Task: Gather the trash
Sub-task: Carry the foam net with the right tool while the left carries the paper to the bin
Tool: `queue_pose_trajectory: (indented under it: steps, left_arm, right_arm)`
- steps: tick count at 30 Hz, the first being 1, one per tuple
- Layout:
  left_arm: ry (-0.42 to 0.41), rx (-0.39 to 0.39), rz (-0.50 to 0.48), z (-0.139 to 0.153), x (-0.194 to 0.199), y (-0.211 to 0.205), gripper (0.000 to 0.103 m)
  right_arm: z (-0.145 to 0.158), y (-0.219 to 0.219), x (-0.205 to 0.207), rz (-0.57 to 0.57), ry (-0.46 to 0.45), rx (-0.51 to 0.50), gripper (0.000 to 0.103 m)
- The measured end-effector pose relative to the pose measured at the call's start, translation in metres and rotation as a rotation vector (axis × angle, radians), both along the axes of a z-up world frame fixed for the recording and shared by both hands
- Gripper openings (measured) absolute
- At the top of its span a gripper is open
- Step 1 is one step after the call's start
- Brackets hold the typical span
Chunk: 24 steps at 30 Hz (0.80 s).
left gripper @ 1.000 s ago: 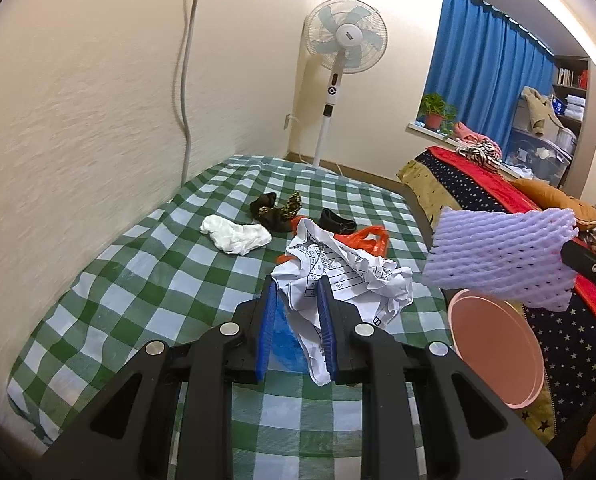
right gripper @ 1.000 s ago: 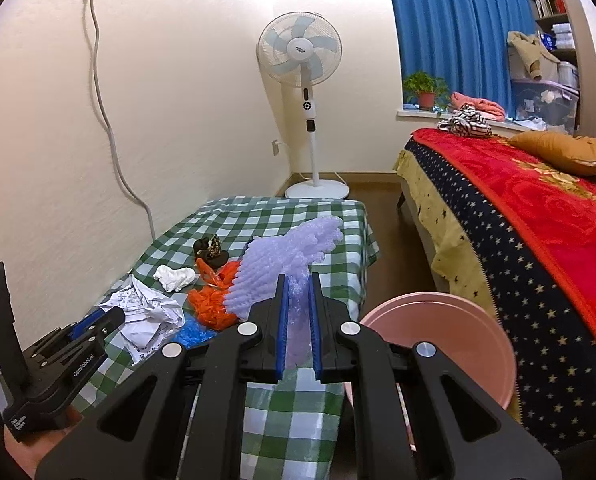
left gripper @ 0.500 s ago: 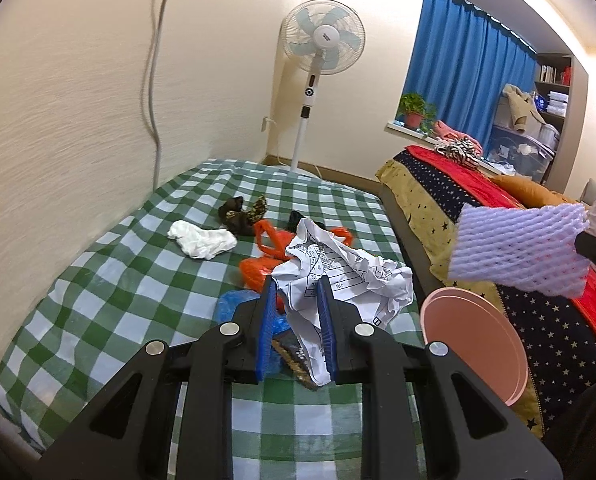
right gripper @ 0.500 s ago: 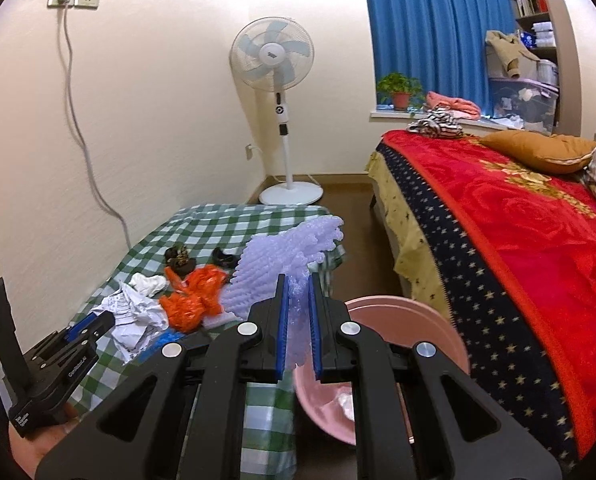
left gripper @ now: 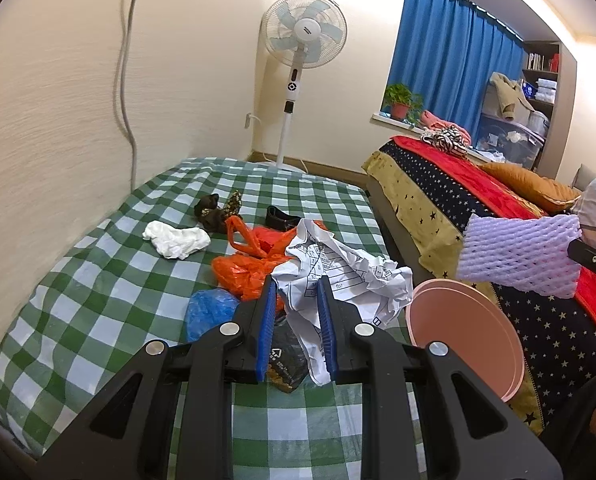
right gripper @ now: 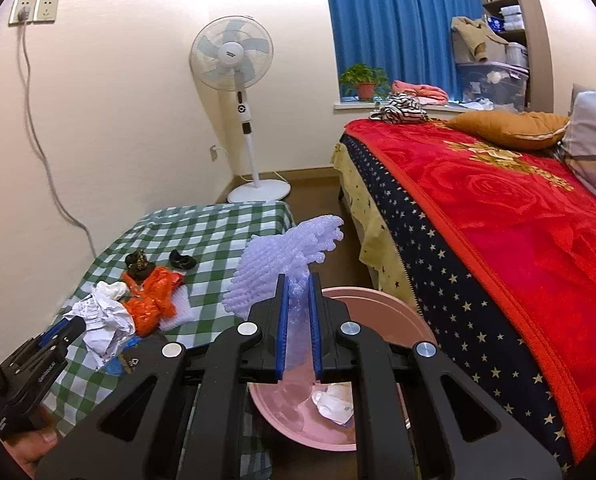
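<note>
**Two hand-held grippers carry trash toward a pink basin beside a checked worktop**

While both hands hold their loads in the air, the left hand-held gripper [left gripper: 296,320] is clenched on a crumpled sheet of printed paper [left gripper: 346,276], whose bulk spreads up and to the right beyond the blue pads. It hangs over the near right corner of the worktop [left gripper: 97,280], which wears a green-and-white checked cloth.

The right hand-held gripper [right gripper: 298,326] is clenched on a lilac foam net sleeve [right gripper: 281,264]. Its long axis runs from the pads up and away, tilting right, with the frilled end pointing toward the red bed [right gripper: 498,208]. It hangs above the pink basin [right gripper: 378,304], which stands in the narrow aisle between the worktop's right edge and the bed. A crumpled white wrapper [right gripper: 334,400] lies inside the basin.

Loose trash clusters near the worktop's middle and near right: an orange plastic bag [left gripper: 249,264], a blue bag [left gripper: 209,312] just beside it, a white tissue wad [left gripper: 177,238] toward the left, a dark patterned scrap [left gripper: 215,210] and a small black item [left gripper: 281,216] farther back. The worktop's left edge meets the wall; its left and far parts lie bare. A pedestal fan [left gripper: 302,40] stands beyond the far edge.
</note>
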<state>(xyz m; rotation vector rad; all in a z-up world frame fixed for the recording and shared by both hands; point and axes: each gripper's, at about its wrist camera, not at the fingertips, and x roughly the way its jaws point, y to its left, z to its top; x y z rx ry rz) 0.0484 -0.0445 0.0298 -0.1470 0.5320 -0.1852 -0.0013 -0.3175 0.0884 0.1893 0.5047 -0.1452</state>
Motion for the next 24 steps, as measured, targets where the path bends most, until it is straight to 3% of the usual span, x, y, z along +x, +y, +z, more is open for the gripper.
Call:
queue_pose_trajectory:
  steps: [24]
  left_arm:
    - [0.020,-0.004,-0.099,-0.011,0.024,-0.053,0.021]
  right_arm:
    - [-0.017,-0.025,0.013,-0.113,0.031,0.008,0.010]
